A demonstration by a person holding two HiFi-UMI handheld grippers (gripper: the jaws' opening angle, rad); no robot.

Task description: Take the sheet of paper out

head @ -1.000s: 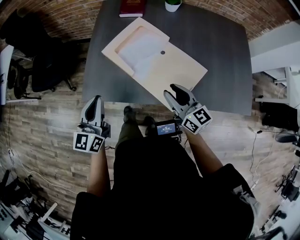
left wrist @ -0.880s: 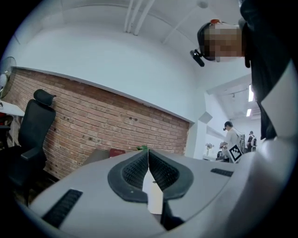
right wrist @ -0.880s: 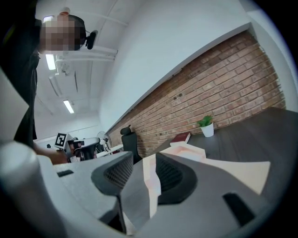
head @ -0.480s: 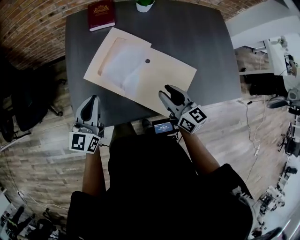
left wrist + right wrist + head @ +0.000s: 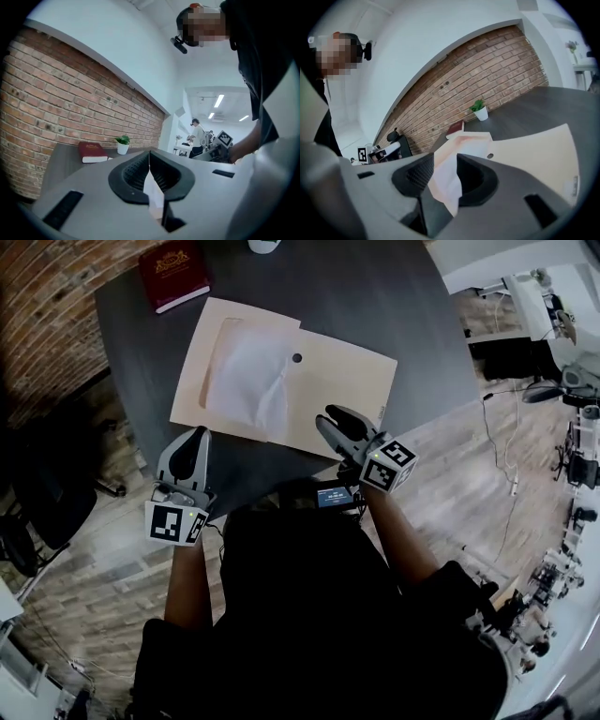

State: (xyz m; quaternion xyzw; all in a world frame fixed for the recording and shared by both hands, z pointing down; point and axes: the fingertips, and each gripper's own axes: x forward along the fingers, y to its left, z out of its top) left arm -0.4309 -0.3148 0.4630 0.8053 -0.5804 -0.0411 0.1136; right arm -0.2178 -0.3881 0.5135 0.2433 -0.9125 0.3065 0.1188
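Both tools have closed in on the tabletop (image 5: 375, 296). The right tool (image 5: 331, 416), jaws parted and empty, now hangs over the envelope (image 5: 342, 381) at its 6 o'clock edge. The left tool (image 5: 195, 437), jaws together, sits by its 7 o'clock corner. Nothing is gripped yet. The sheet (image 5: 246, 376) shows at the envelope's open 9 o'clock end, and the envelope's long axis runs 9 to 3.

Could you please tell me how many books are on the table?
1: a red book at the table's far left corner, beyond the envelope. None seems hidden.
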